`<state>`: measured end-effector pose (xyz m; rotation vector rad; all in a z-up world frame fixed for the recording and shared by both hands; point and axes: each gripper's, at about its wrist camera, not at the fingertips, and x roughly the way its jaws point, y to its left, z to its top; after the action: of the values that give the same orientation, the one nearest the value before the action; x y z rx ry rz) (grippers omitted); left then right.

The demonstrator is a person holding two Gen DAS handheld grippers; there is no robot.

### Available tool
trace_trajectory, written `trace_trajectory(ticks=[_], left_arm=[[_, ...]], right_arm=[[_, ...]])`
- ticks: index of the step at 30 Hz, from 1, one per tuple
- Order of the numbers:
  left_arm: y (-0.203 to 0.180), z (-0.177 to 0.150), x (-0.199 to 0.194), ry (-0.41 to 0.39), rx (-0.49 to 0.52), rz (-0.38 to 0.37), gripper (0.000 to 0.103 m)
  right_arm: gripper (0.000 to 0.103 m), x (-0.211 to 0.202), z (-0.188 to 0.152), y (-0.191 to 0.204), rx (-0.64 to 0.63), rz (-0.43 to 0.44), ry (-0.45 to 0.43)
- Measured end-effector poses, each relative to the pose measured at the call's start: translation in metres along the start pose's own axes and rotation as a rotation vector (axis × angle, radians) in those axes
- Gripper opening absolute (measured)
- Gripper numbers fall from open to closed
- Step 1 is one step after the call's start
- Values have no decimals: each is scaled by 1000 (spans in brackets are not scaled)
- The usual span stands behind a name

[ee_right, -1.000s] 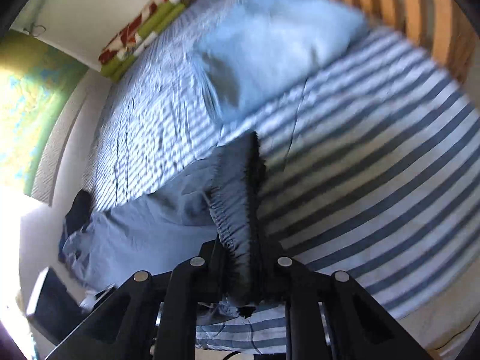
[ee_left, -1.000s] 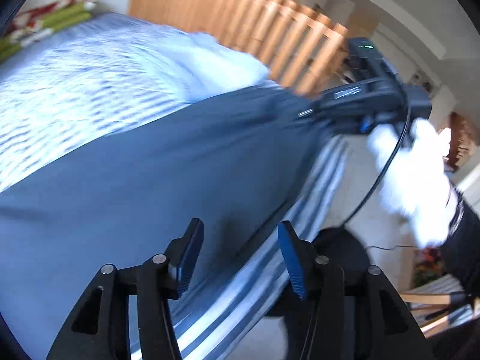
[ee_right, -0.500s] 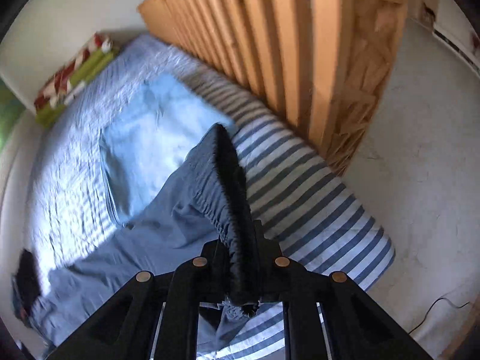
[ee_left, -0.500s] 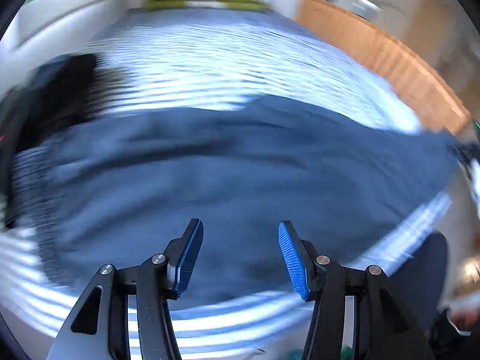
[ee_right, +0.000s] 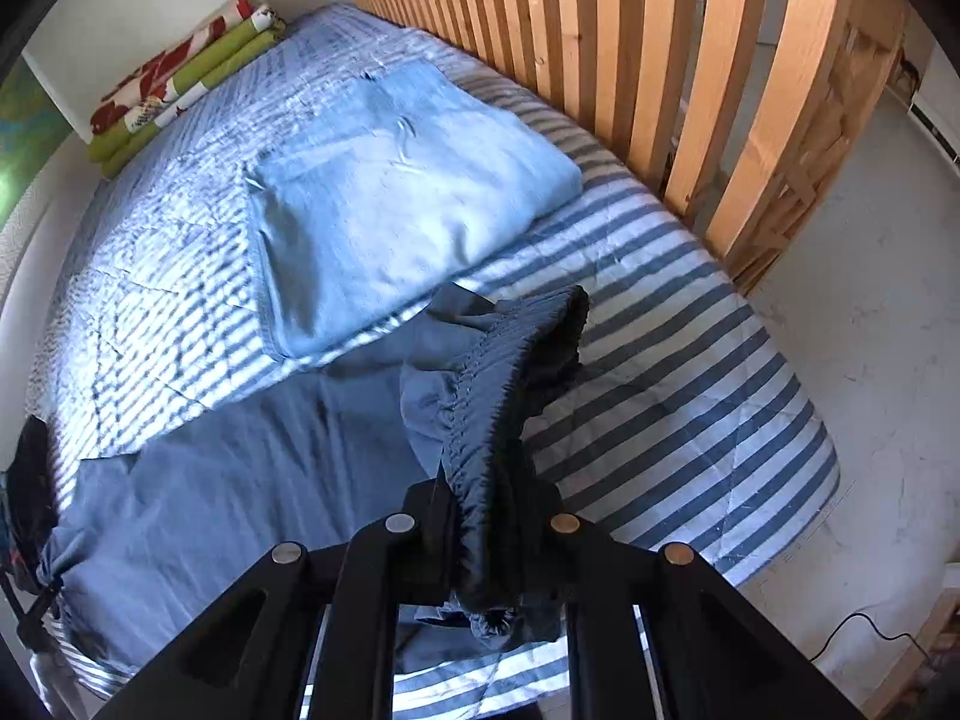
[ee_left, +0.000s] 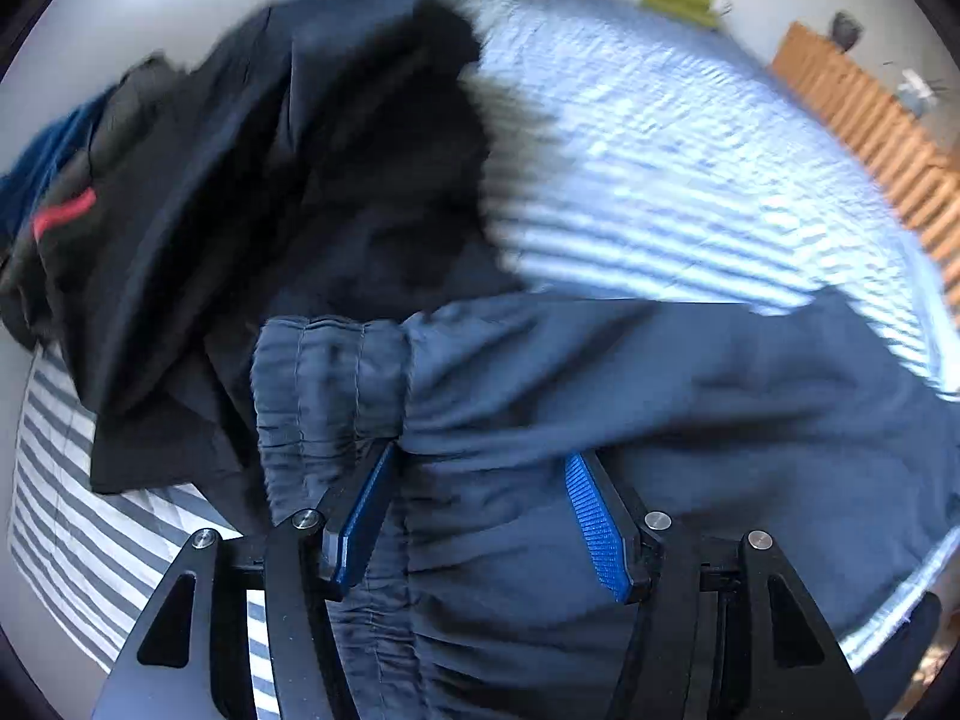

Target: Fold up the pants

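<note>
Grey-blue pants point(ee_right: 240, 480) lie stretched across the striped bed. My right gripper point(ee_right: 486, 534) is shut on their gathered elastic waistband point(ee_right: 498, 384), which it holds lifted above the mattress near the bed's front edge. In the left wrist view, my left gripper point(ee_left: 480, 516) hangs over the other end of the pants point(ee_left: 660, 390), just right of the ribbed cuff point(ee_left: 327, 372). Its jaws are opening. The blue pads point(ee_left: 600, 534) stand apart with fabric lying between them, not pinched.
A pile of dark clothes point(ee_left: 270, 180) lies right beside the cuff. A folded light-blue cloth point(ee_right: 396, 192) rests on the bed point(ee_right: 690, 420) behind the pants. A wooden slatted frame point(ee_right: 660, 48) stands along the far side, a rolled green-and-red blanket point(ee_right: 180, 78) against the wall.
My left gripper swept along the pants from the waistband end to the cuff by the dark pile, and its jaws widened a little. My right gripper rose and tilted, keeping hold of the waistband.
</note>
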<state>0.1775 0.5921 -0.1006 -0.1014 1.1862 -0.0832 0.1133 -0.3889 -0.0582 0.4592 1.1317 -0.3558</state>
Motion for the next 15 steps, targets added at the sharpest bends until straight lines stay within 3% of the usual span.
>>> trace_trajectory(ticks=[4,8,11,15], left_arm=[[-13,-15,-41,-47,57,-94,67],[-19,-33,-51,-50,73,-105,67],[-26,-48,-63,-82,78,-116,67],[-2,-54,-69,-107,30,-141,67]], right_arm=[[11,-30,-1,25,-12,65,-28],[11,-62,-12,84,-122,109,-61],[11,-86,-29,148,-240,152,-84],[11,-109,-62,252,-422,225,-101]])
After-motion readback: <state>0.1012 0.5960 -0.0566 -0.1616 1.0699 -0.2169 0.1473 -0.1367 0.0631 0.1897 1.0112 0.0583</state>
